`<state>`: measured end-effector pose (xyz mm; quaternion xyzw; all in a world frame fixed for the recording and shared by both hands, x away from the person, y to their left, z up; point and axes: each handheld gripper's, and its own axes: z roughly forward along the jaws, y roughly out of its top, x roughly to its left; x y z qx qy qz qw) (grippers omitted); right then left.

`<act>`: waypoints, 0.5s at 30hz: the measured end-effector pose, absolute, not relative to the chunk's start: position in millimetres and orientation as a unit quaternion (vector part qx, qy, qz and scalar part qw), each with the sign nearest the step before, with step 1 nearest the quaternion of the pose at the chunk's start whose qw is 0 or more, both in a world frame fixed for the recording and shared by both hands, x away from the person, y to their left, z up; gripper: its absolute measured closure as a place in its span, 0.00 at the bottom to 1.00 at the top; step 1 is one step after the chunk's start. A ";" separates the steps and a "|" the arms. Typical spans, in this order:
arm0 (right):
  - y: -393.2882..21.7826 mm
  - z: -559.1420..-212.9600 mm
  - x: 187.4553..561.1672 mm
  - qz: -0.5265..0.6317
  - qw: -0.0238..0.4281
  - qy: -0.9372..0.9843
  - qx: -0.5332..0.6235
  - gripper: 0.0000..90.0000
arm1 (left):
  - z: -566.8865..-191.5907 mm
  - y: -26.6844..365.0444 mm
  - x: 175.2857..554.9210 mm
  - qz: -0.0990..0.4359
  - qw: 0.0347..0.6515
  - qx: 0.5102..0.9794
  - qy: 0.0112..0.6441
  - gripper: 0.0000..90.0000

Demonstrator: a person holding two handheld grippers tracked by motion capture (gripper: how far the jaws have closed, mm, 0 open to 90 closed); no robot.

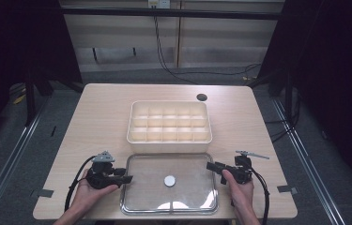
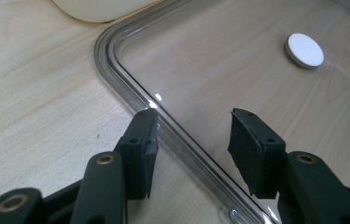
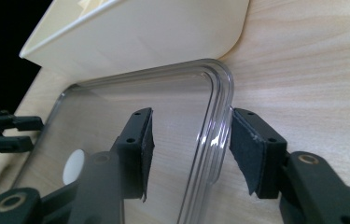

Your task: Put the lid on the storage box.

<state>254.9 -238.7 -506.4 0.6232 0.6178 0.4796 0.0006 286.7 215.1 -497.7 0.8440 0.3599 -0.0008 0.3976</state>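
Note:
A clear shallow tray (image 1: 123, 197) lies at the table's near edge with a small white disc (image 1: 169, 181) inside it. My left gripper (image 1: 127, 178) is at the tray's left side. In the left gripper view its jaws (image 2: 193, 119) stand open astride the tray rim (image 2: 112, 60), with the disc (image 2: 304, 50) farther off. My right gripper (image 1: 210, 165) is at the tray's right side, near the far corner. Its jaws (image 3: 191, 116) are open astride the rim (image 3: 219, 93); the right pad (image 3: 249, 149) is close beside the rim, the left one apart. The disc (image 3: 73, 166) shows behind the left jaw.
A cream box (image 1: 169, 145) with several empty compartments stands just behind the tray, close to both grippers (image 3: 140, 37). A dark round hole (image 1: 202, 97) sits in the tabletop at the back right. Bare wood lies on either side of the tray.

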 end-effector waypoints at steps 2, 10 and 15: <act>-239.6 -506.9 253.5 0.485 -0.009 0.610 0.626 0.56 | -498.1 216.4 287.0 -0.004 0.400 0.843 0.360 0.58; -236.2 -504.6 249.5 0.506 -0.027 0.607 0.612 0.64 | -498.1 217.7 286.0 -0.004 0.400 0.843 0.359 0.59; -236.1 -504.0 250.6 0.495 -0.023 0.626 0.602 0.65 | -498.4 217.8 287.0 -0.003 0.401 0.843 0.358 0.59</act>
